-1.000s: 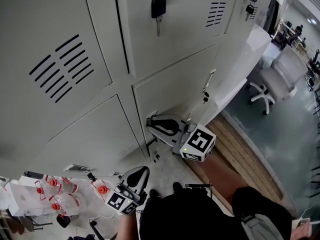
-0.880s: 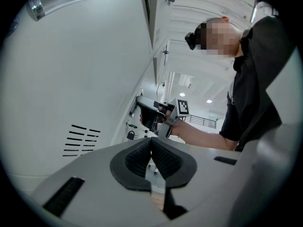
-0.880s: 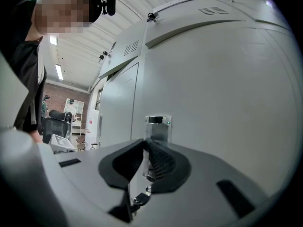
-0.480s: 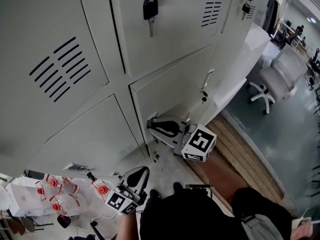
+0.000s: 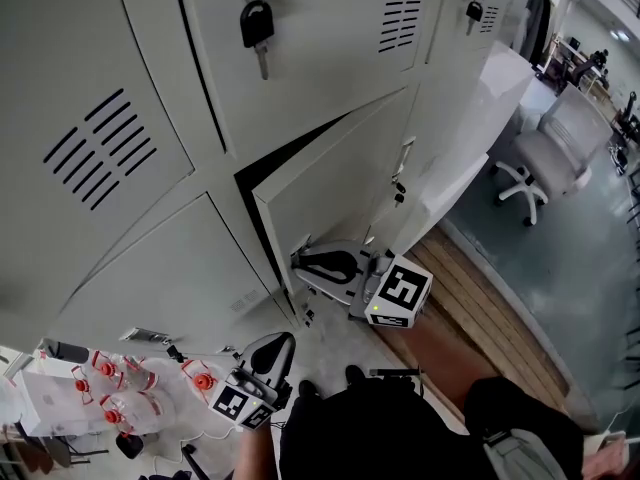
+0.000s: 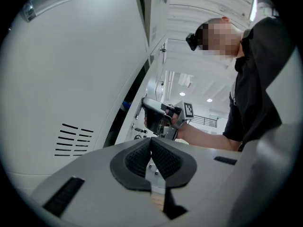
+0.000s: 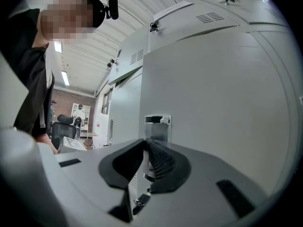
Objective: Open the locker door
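The right gripper [image 7: 147, 148] is pinched shut on the thin left edge of the locker door [image 5: 335, 183], near its bottom corner. That is the free side, the one that swings out. The door stands a little way out from the locker, with a dark gap [image 5: 280, 151] along its top and left. The left gripper [image 6: 151, 148] is closed on nothing and hangs low, out of the door's way.

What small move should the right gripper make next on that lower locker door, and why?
Probably swing the locker door wider, outward: the right gripper is shut on its free edge, and only a narrow dark gap shows, so the door is barely ajar.
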